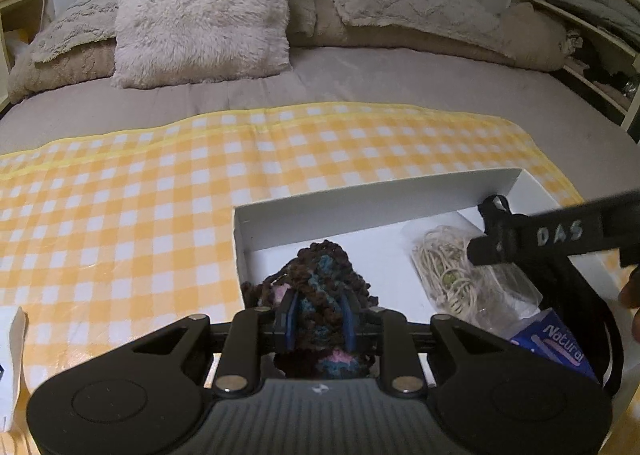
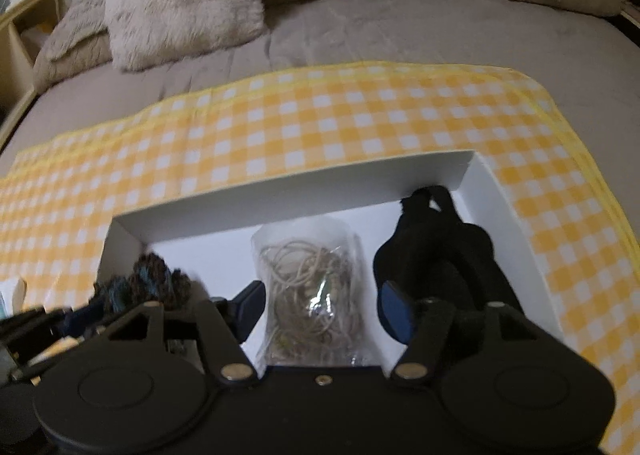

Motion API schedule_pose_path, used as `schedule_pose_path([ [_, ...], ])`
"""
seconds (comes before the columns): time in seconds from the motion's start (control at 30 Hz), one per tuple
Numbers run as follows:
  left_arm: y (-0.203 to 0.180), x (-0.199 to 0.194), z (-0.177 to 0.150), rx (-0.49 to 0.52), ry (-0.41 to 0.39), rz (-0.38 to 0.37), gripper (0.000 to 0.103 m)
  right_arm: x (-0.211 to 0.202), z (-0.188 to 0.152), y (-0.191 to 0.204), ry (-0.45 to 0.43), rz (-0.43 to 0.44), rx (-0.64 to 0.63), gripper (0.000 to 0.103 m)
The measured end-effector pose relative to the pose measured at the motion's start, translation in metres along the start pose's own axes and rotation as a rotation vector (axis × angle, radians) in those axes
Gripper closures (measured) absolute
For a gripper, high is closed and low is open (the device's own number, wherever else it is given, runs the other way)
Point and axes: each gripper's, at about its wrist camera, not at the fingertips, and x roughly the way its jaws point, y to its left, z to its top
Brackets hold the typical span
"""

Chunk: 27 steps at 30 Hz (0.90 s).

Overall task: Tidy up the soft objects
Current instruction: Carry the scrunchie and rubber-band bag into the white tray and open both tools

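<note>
A white open box lies on a yellow checked cloth on the bed. My left gripper is shut on a dark crocheted piece with blue and pink yarn, held over the box's left end. A clear bag of beige cords lies in the box's middle. My right gripper is open above that bag, its blue pads either side of it. A black fabric item lies in the box's right end. The crocheted piece also shows at the left of the right wrist view.
A blue packet marked "Natural" lies at the box's near right. A fluffy cushion and pillows sit at the bed's head. A wooden nightstand is far left, shelves far right. A white object lies at the cloth's left edge.
</note>
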Motion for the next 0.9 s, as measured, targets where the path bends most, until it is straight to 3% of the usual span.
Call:
schedule_pose_path([
  [0.5, -0.006, -0.031, 0.001, -0.051, -0.058, -0.002, 0.037, -0.038, -0.007, -0.019, -0.073, 0.029, 0.02, 0.038],
  [0.9, -0.014, -0.077, -0.005, -0.045, -0.091, 0.013, 0.026, -0.094, -0.026, -0.032, -0.176, 0.042, 0.007, 0.034],
])
